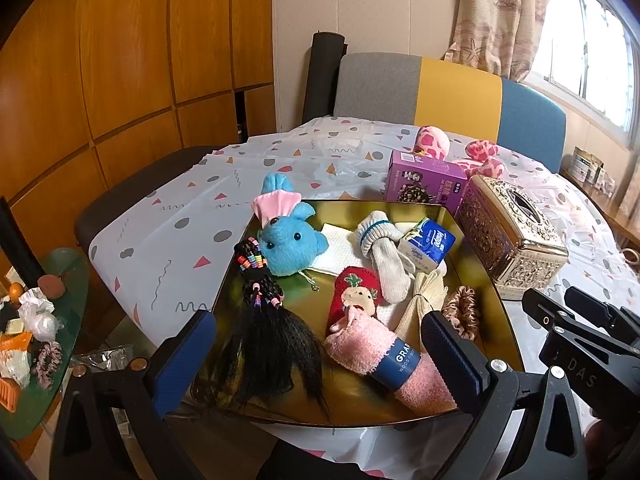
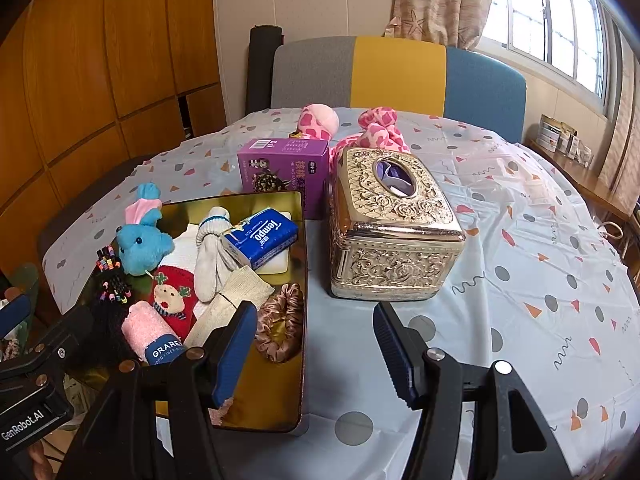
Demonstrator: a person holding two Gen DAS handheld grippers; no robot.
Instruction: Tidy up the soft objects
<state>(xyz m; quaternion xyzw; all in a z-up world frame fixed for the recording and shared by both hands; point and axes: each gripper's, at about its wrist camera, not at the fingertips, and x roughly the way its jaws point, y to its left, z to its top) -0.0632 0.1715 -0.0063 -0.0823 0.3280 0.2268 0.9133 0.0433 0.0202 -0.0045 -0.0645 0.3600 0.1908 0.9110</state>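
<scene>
**Soft things gathered in the gold tray, both jaws spread and empty**

We see the soft things lying in the gold tray [image 1: 486,240] on the desk [image 2: 520,280]. The pink rolled towel [image 1: 372,348] with its blue paper band lies nearest the left gripper [image 1: 320,360]; its long axis runs from about 10 o'clock to 4 o'clock in the left wrist view, the banded end toward 4. The black hairpiece [image 1: 268,336] lies beside it at 9 o'clock, beaded braids toward 12 and loose hair fanning toward 6. The white sock [image 1: 384,252] runs roughly 11 to 5, cuff at the far end. The blue plush [image 1: 286,236] sits at the tray's far left corner, its tail over the rim toward 12. A red sock [image 1: 354,292], a cream folded cloth [image 1: 420,300], a brown scrunchie [image 1: 464,308] and a blue tissue pack [image 1: 428,242] fill the rest.

Outside the tray, a gilt tissue box [image 2: 392,232] stands just at its 3 o'clock side, a purple carton [image 2: 284,168] at 12, and a pink spotted plush [image 2: 372,128] beyond.

The left jaws stand spread above the tray's near edge, gripping nothing. The right gripper [image 2: 316,356] has its jaws spread over the tray's right rim and bare cloth, also empty.
</scene>
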